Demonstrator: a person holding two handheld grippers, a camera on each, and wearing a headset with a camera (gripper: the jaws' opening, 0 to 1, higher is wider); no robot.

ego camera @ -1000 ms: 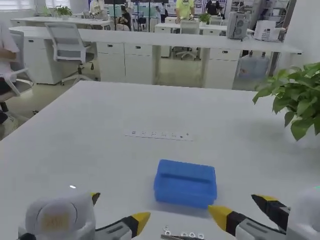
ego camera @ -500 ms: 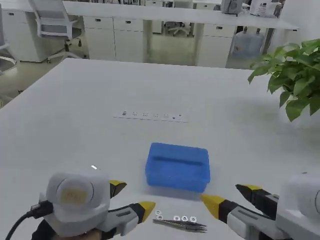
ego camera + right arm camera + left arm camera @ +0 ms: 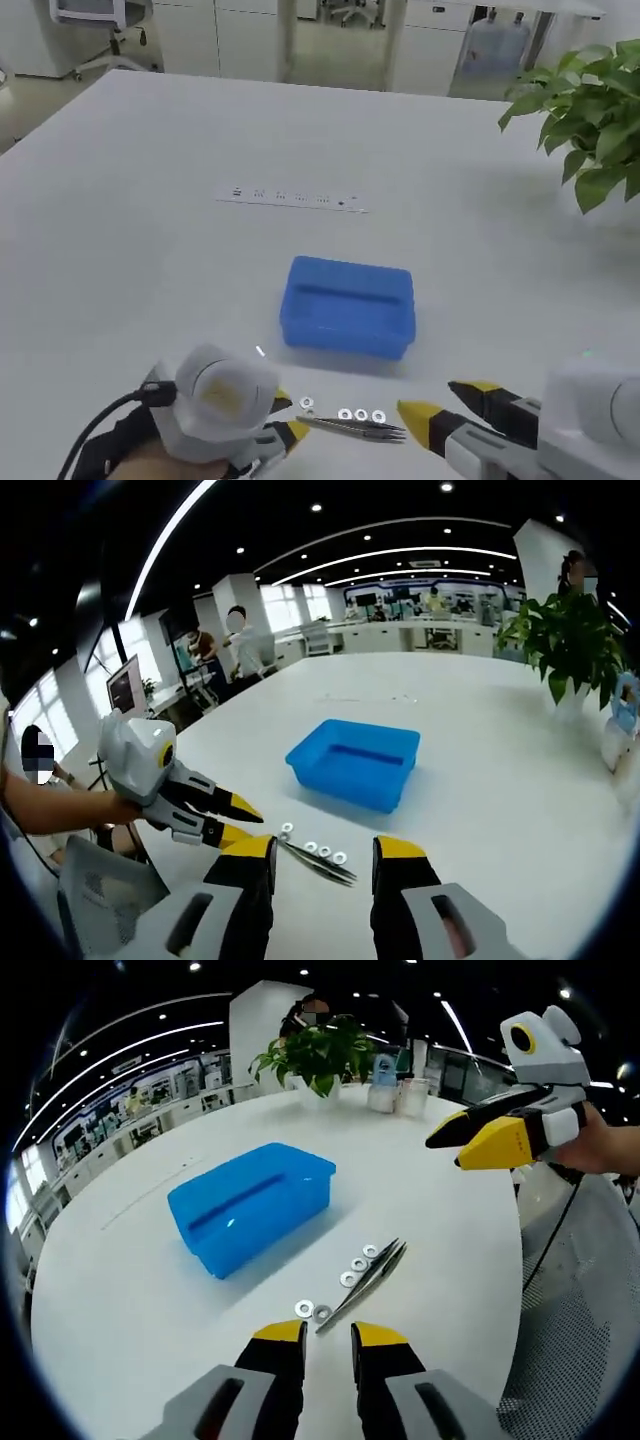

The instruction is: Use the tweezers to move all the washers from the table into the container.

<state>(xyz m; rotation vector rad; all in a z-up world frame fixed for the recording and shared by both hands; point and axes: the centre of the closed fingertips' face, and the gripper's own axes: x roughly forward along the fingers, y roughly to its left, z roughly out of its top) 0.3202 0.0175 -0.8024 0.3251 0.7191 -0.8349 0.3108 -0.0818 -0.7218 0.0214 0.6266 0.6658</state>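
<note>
- Five washers (image 3: 347, 1279) lie on the table (image 3: 150, 250). None shows in the visible part of the container (image 3: 348, 308), so by my reading the job has not begun.
- Nothing has hold of the tweezers (image 3: 362, 1285), which lie flat on the surface. I judge that picking them up is the step in hand, with all five carries left after that.
- The washers are small, flat, silvery rings. They sit in a loose row close to the near edge of the table, between that edge and the container.
- Two washers sit together at one end of the row, and three lie close to one another at the other end.
- The tweezers are thin grey metal. They lie along the row on its near-edge side, just beside the three washers. I cannot tell whether they touch any.
- The container is a blue rectangular tub with an open top. It stands upright toward the middle of the surface, near the washers but apart from them.
- The left gripper (image 3: 288, 417) sits low by the near edge, at the end of the row with the two washers. Its jaws are only a narrow gap apart, with nothing between them.
- The right gripper (image 3: 443, 402) is at the other end of the row. Its jaws are spread wide and hold nothing.
</note>
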